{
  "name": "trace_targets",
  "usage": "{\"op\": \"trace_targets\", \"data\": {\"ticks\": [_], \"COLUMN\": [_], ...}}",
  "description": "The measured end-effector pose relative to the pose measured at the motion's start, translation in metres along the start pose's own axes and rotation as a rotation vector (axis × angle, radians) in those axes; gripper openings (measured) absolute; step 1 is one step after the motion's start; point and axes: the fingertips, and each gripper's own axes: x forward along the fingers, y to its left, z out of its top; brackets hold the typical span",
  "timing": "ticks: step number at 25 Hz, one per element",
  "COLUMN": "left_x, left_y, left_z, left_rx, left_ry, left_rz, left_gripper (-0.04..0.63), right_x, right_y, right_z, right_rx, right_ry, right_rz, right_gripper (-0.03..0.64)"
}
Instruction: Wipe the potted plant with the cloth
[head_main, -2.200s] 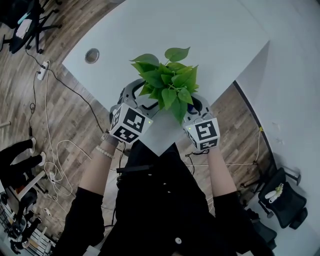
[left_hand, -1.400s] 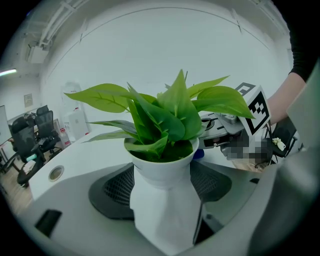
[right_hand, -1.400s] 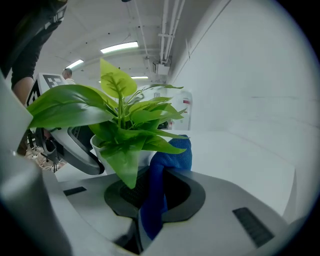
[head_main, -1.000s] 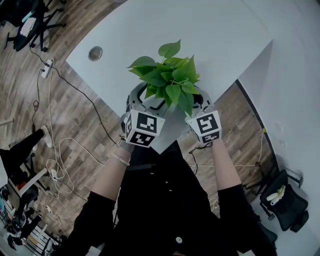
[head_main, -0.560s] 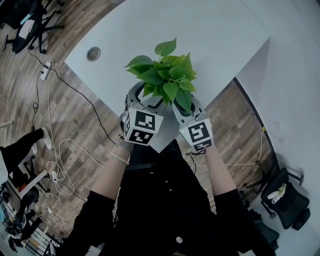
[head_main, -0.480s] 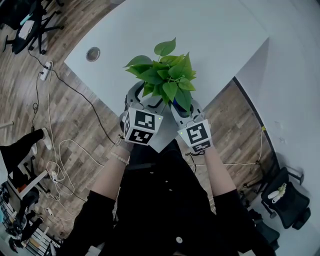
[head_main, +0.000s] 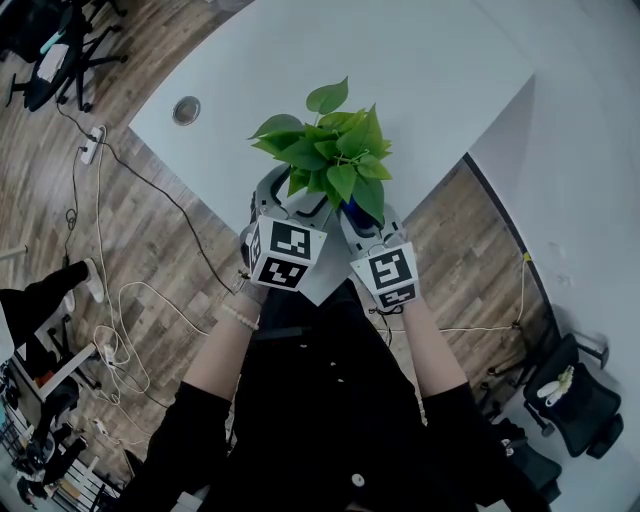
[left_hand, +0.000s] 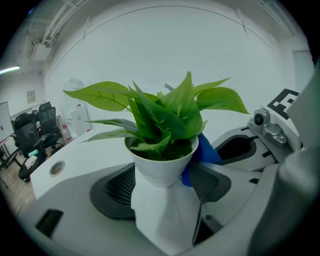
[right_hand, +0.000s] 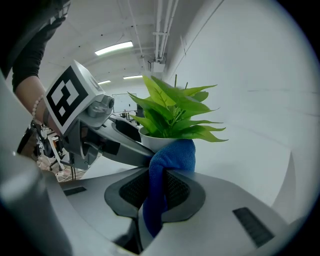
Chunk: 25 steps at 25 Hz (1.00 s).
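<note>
The potted plant (head_main: 330, 150) spreads green leaves over the white table (head_main: 420, 70), with the left gripper (head_main: 278, 200) just left of it, the right gripper (head_main: 362, 222) just right of it, and a blue cloth (head_main: 352, 211) under its leaves.

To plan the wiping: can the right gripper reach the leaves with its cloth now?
Probably yes. The right gripper is shut on the cloth, which already lies at the pot rim, just under the leaves. The left gripper holds the pot from the other side, so nothing seems to block it.
</note>
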Motion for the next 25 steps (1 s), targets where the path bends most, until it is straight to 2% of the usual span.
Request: {"op": "trace_targets", "data": {"ticks": [6, 13, 25], "left_x": [-0.004, -0.008, -0.010], "left_y": [-0.014, -0.018, 0.024], "left_z": [-0.006, -0.012, 0.020], "left_rx": [0.024, 0.029, 0.259], "left_ry": [-0.005, -0.016, -0.052], "left_rz": [-0.029, -0.141, -0.342], "left_gripper": [0.333, 0.334, 0.348], "right_x": [-0.004, -0.001, 0.005], "right_y": [-0.015, -0.031, -0.049], "right_z": [-0.006, -0.001, 0.001], "right_rx": [0.034, 0.040, 0.015], "right_ry": [-0.005, 0.002, 0.004], "right_rz": [-0.045, -0.069, -0.075], "right_gripper": [0.084, 0.084, 0.084]}}
